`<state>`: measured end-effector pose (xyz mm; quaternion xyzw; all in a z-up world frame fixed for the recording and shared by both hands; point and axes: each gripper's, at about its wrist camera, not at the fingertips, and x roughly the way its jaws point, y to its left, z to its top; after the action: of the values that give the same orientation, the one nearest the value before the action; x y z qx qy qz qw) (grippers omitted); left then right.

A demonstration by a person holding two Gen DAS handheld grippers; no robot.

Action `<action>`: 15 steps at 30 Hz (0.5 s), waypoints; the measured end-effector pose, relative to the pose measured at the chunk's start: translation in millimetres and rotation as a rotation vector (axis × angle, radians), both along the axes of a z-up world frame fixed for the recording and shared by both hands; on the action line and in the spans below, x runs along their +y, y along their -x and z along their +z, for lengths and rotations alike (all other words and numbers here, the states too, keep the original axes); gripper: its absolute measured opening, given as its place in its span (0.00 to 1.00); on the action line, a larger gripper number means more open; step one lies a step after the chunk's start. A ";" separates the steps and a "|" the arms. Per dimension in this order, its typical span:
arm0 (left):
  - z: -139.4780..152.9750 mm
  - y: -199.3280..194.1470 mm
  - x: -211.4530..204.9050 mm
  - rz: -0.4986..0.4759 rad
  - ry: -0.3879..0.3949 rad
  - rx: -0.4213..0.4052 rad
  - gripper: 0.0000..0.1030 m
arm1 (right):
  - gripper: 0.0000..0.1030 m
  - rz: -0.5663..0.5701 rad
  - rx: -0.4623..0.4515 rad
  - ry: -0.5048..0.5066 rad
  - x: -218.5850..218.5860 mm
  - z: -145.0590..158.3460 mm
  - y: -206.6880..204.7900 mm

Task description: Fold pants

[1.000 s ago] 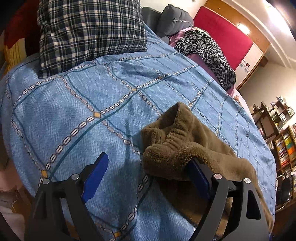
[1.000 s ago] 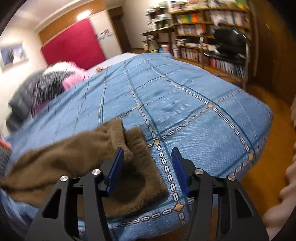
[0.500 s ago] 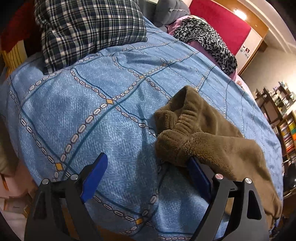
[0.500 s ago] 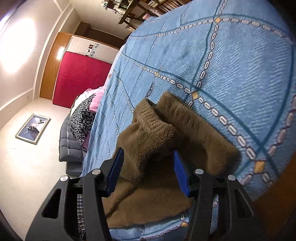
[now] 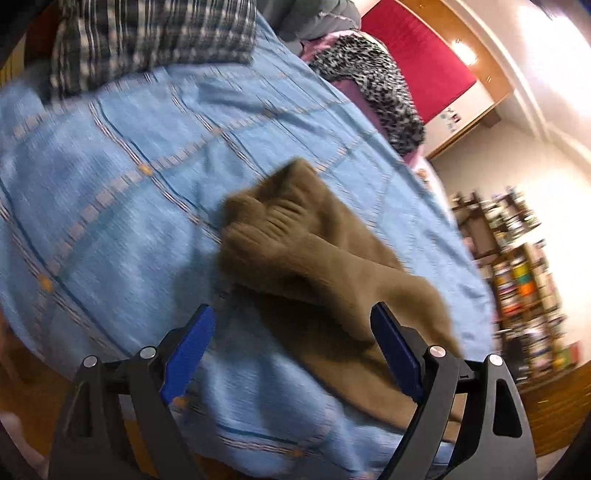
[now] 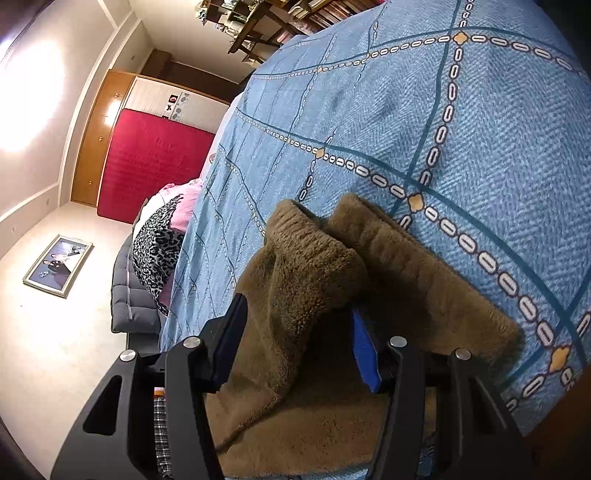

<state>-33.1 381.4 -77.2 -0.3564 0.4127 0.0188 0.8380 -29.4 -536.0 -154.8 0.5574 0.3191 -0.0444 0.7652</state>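
Note:
The brown fleece pants [image 5: 317, 266] lie on the blue bedspread [image 5: 122, 206]. In the blurred left wrist view my left gripper [image 5: 291, 332] is wide open, with a fold of the pants lying between its blue pads, nearer the right pad [image 5: 395, 350]. In the right wrist view the pants [image 6: 306, 280] bunch up between the fingers of my right gripper [image 6: 295, 325]. Its jaws stand apart with a thick fold of fleece between them; the cuffed ends point away across the bedspread [image 6: 480, 129].
A plaid pillow [image 5: 147, 33] lies at the head of the bed. A leopard-print cloth [image 5: 373, 74] and grey cushions [image 6: 129, 295] lie on the far side. Bookshelves [image 5: 517, 258] stand beyond the bed. A red panel [image 6: 147, 166] is on the wall.
My left gripper has swung right, so the pants now lie between its pads instead of over the right one. My right gripper has pushed slightly further into the fleece fold.

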 end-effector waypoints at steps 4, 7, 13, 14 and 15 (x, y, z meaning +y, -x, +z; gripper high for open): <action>-15.7 -8.0 -3.7 0.068 0.175 0.013 0.89 | 0.54 0.007 0.015 0.004 9.2 1.6 -1.2; -19.3 -15.7 -2.2 0.117 0.250 0.005 0.89 | 0.54 0.014 0.020 0.012 18.5 6.9 -1.6; -13.5 -35.7 0.7 0.179 0.299 -0.024 0.89 | 0.54 0.041 0.008 0.023 30.6 13.3 -14.3; -12.6 -40.6 0.6 0.181 0.299 -0.021 0.88 | 0.54 0.046 0.010 0.032 32.8 14.4 -19.4; -12.1 -45.4 0.1 0.181 0.300 -0.018 0.86 | 0.54 0.049 0.019 0.049 34.6 15.3 -23.7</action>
<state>12.3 381.5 -89.4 -0.5132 0.3697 0.0294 0.7740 -5.7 -501.3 -139.5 0.5300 0.3388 -0.0391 0.7764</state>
